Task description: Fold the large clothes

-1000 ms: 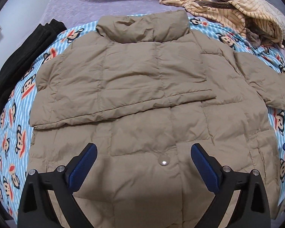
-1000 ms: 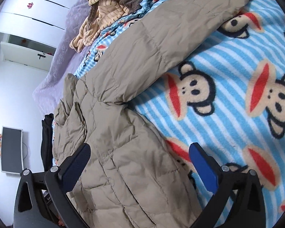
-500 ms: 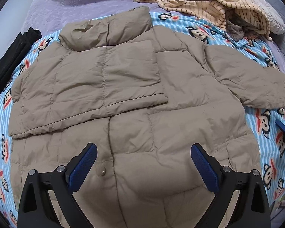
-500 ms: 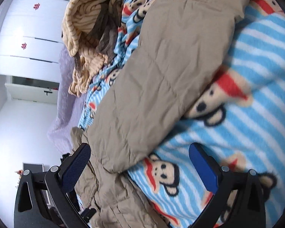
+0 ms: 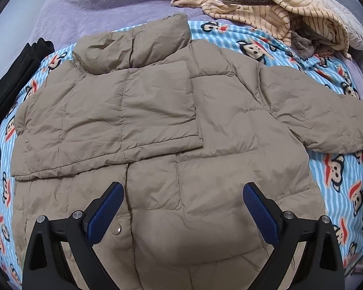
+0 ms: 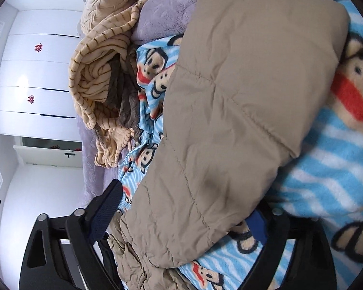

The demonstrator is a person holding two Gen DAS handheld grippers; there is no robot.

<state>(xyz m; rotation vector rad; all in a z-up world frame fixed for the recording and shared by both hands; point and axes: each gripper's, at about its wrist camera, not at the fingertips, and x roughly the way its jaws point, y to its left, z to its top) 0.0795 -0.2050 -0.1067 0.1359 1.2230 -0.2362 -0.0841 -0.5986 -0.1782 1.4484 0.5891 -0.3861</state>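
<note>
While its blue-padded fingers stand wide apart with nothing between them, the left hand-held gripper (image 5: 182, 207) hangs over the lower front of the tan puffer jacket (image 5: 171, 130), above the hem area near a metal snap (image 5: 118, 229). That jacket lies flat on a blue striped monkey-print blanket (image 5: 346, 188) on the bed, collar away from the camera, its left sleeve (image 5: 104, 125) folded across the chest and its right sleeve (image 5: 326, 123) stretched out sideways. The right hand-held gripper (image 6: 181, 220) is also spread wide, straddling the outstretched sleeve close to its cuff end; the puffy fabric sits between the fingers, one pad (image 6: 256, 222) partly tucked beneath it, without any pinch on it. Beyond the blanket a lilac bedspread (image 5: 113, 7) shows, with a heap of cream striped fleece clothes (image 5: 288, 12) on it and dark folded clothing (image 5: 9, 82) along the left edge. White cabinets (image 6: 36, 77) stand behind the bed.
</note>
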